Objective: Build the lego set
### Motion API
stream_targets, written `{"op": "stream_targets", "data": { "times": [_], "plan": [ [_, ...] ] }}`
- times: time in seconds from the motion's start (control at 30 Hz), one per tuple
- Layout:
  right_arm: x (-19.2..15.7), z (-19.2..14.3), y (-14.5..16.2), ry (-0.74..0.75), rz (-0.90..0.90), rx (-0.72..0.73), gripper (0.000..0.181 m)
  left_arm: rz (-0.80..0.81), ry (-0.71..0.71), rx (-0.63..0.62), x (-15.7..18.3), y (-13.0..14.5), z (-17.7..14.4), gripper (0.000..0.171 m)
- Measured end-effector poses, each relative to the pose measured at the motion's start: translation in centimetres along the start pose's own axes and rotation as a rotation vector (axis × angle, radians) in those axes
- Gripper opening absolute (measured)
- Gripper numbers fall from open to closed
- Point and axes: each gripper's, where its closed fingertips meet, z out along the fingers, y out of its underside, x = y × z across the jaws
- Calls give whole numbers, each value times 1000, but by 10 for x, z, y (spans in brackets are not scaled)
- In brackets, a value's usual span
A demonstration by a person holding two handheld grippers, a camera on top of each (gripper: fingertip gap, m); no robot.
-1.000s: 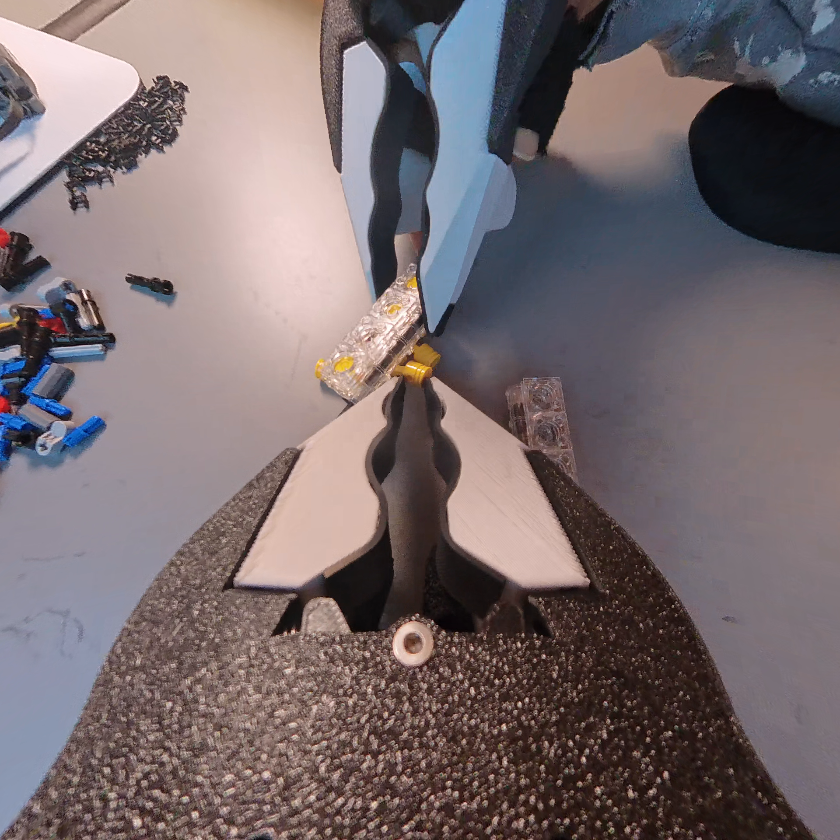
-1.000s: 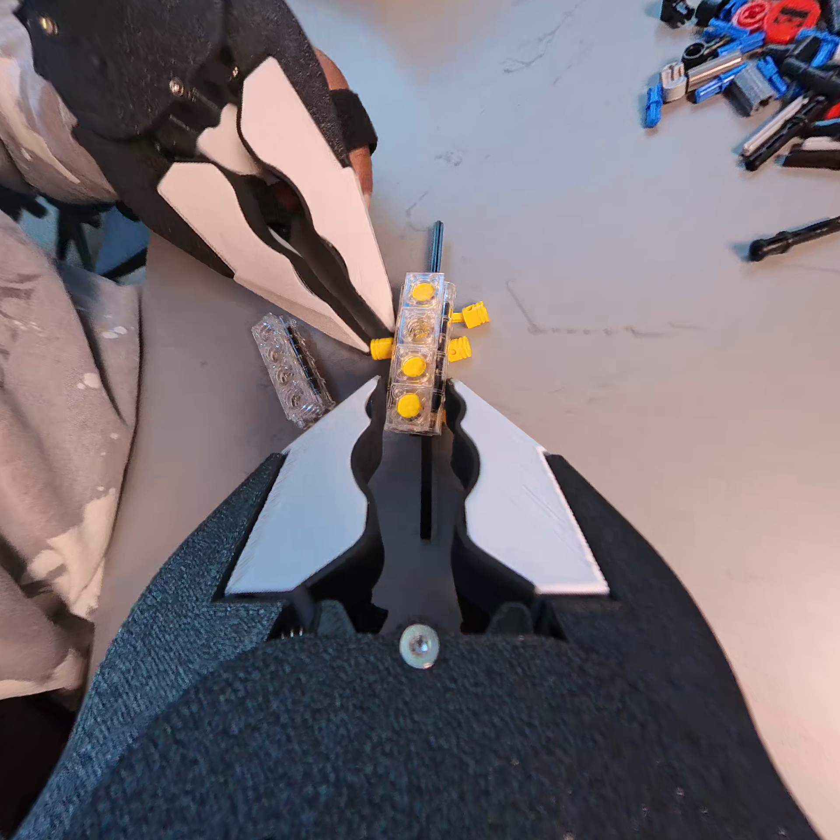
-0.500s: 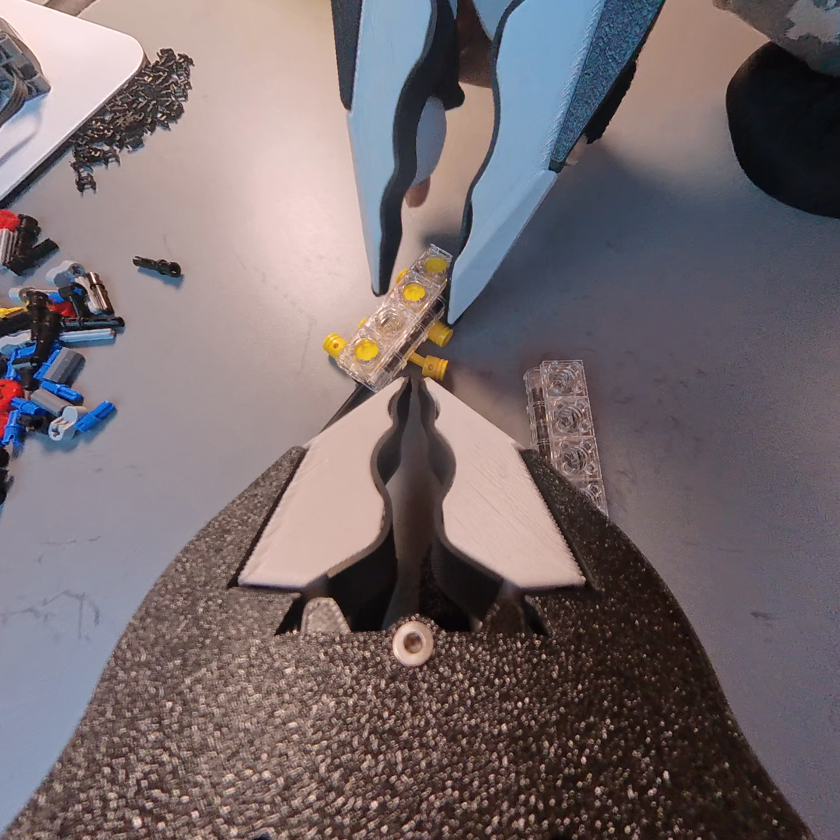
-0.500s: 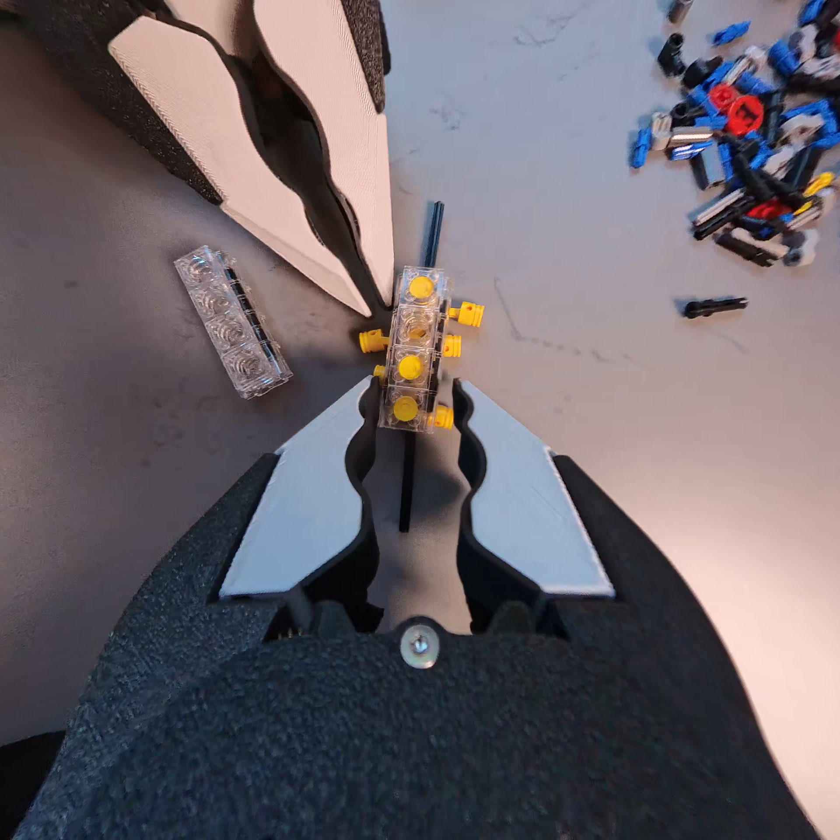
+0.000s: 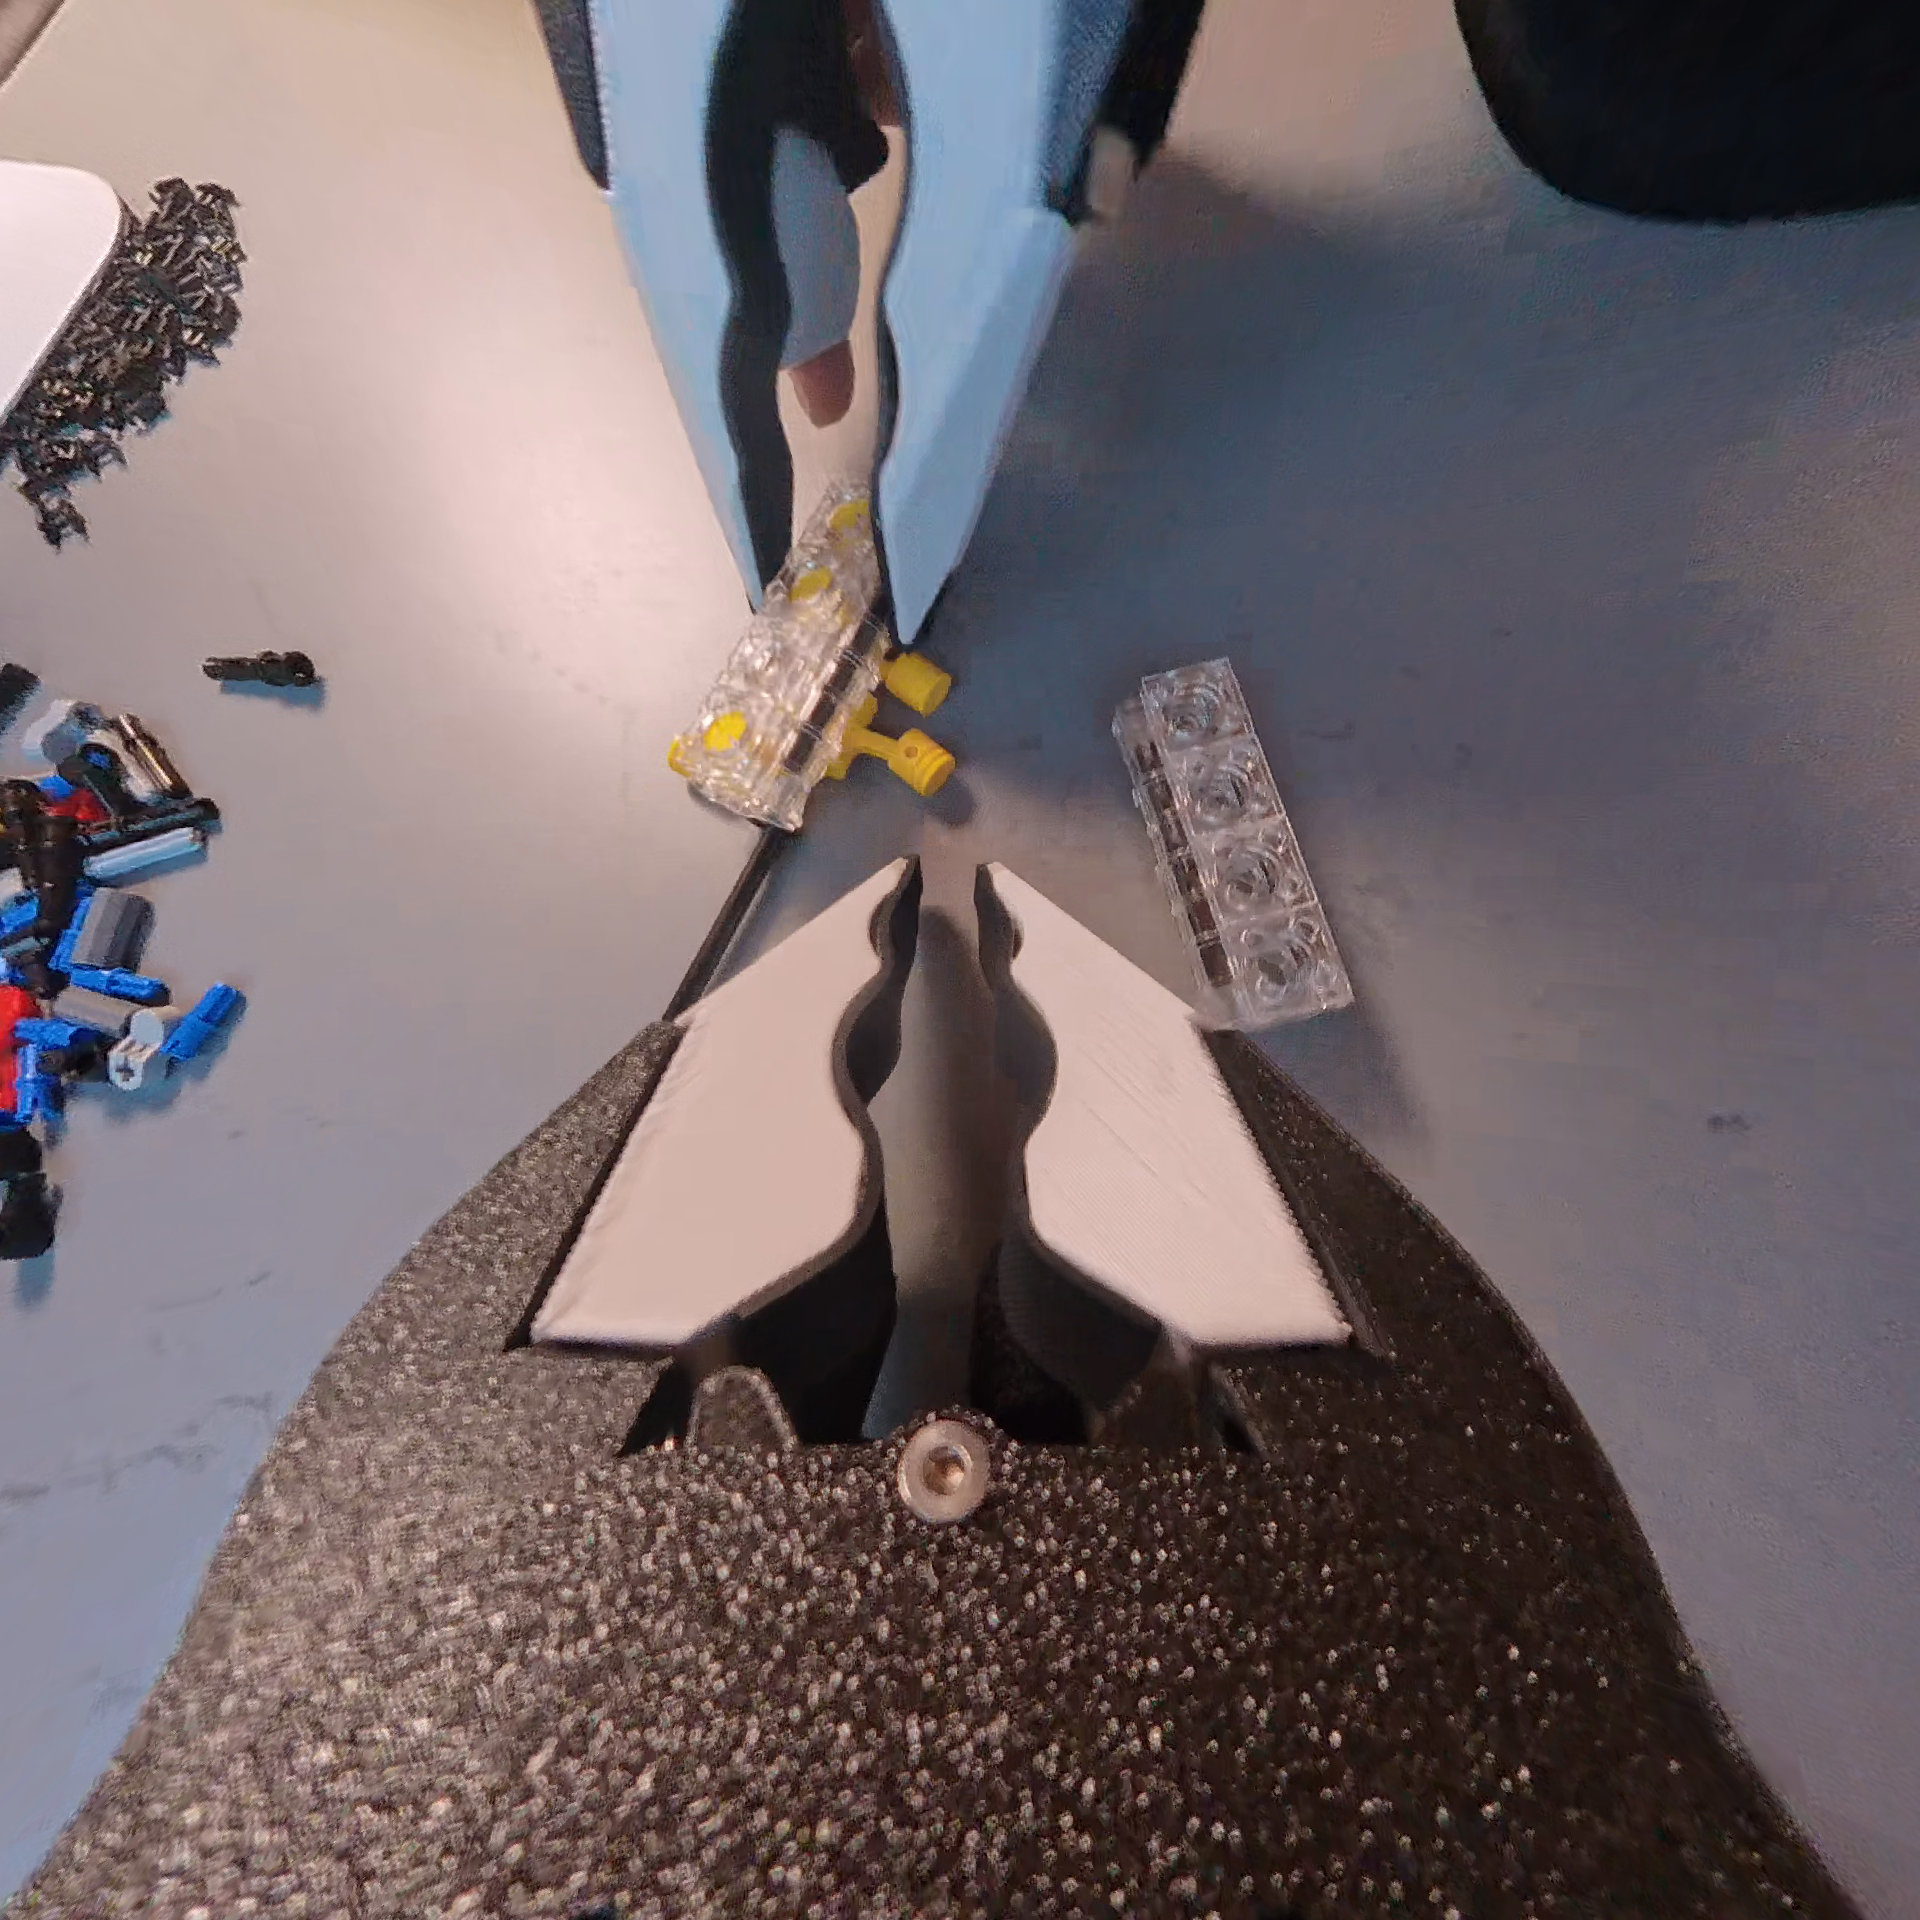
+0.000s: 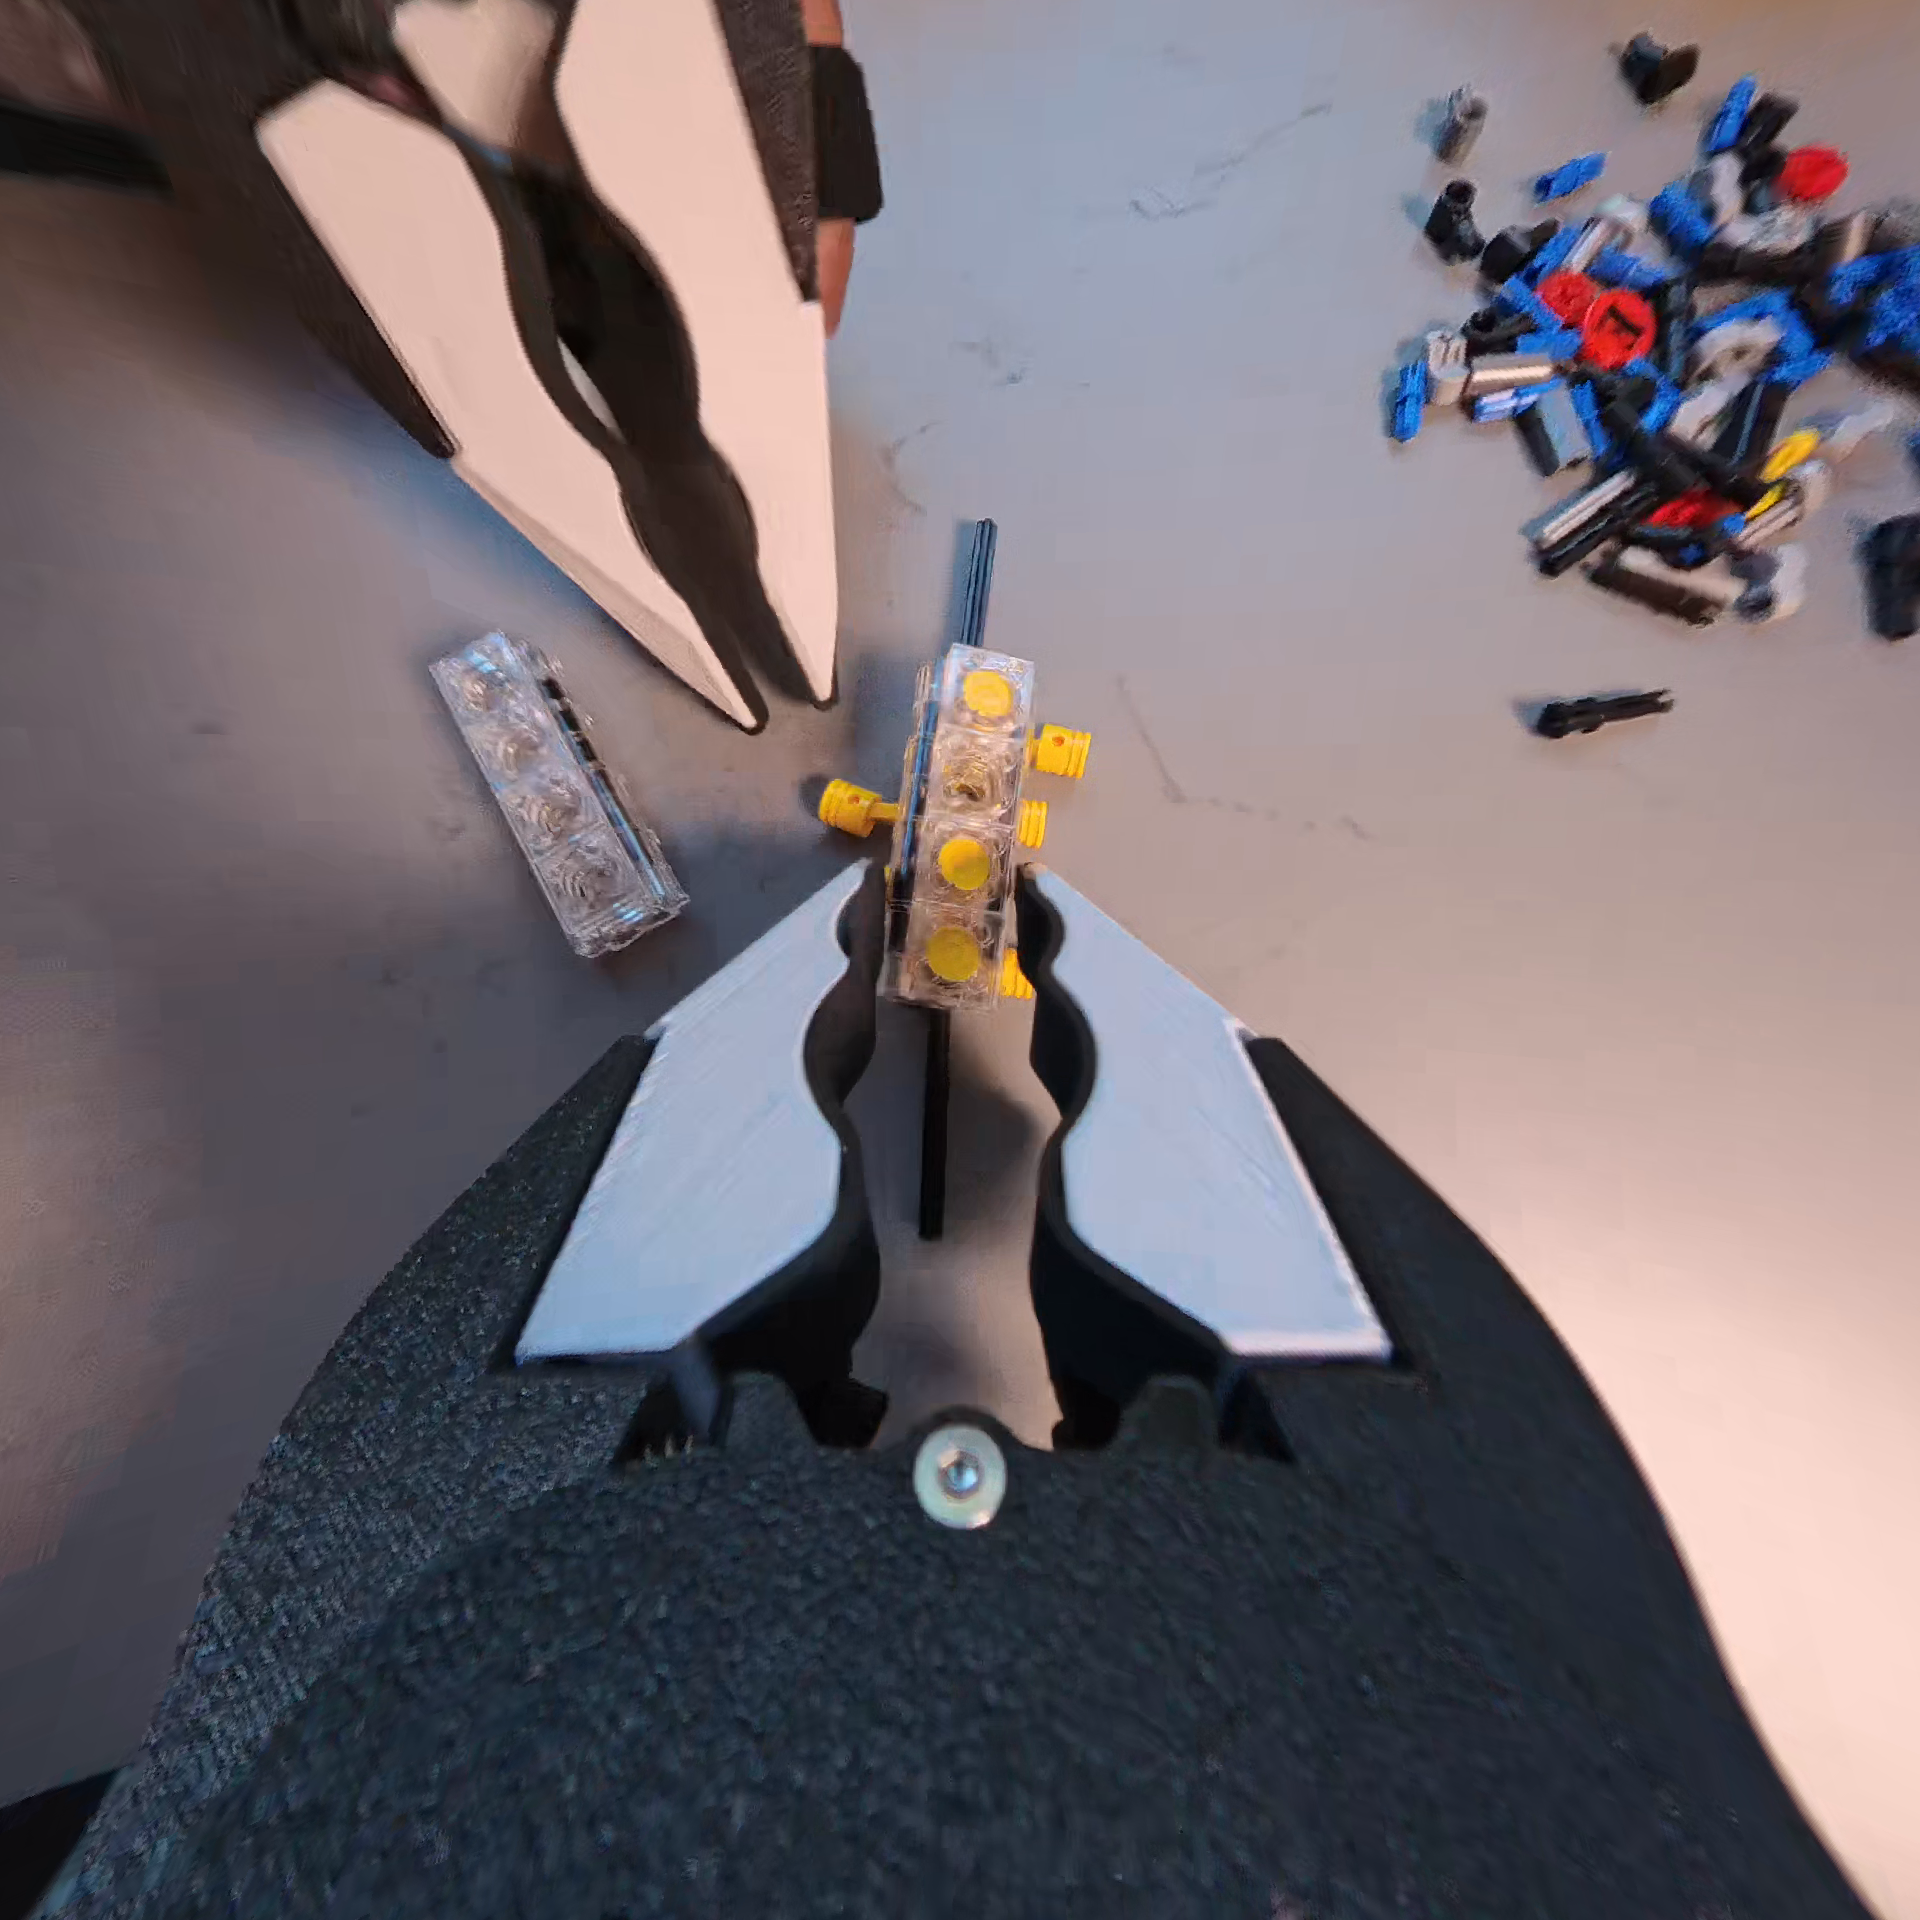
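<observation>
Everything here is placed from the clear engine block (image 6: 961,842), which lies on the grey table (image 6: 1351,1039) with a black axle (image 6: 935,1122) through it and yellow pistons (image 6: 1060,750) sticking out of both sides. Left of the block lies a second clear block (image 6: 556,805), empty, with 4 round holes. Between the 2 blocks the left gripper (image 6: 792,707) points down at the table, its jaws nearly closed and holding nothing. The right gripper (image 6: 948,871) straddles the near end of the engine block, jaws open about the block's width; whether they are pinching it I cannot tell. Far right of the block sits a loose parts pile (image 6: 1683,374). To do this well, I judge the right gripper should clamp the block's flat sides, clear of the pistons, so the left can work freely.
</observation>
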Motion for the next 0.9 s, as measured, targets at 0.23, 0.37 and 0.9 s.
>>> {"op": "stream_targets", "data": {
  "times": [0.23, 0.37, 0.9],
  "plan": [
    [2, -3, 0, -327, 306, 40, 24, 3, -13, 11, 2, -4, 9, 12],
    [4, -3, -3, -417, 398, 35, 24, -8, -98, 20, -11, -9, 14, 14],
    [3, -5, -7, -471, 456, 70, 24, -139, -118, 142, -19, -31, 7, 12]
  ]
}}
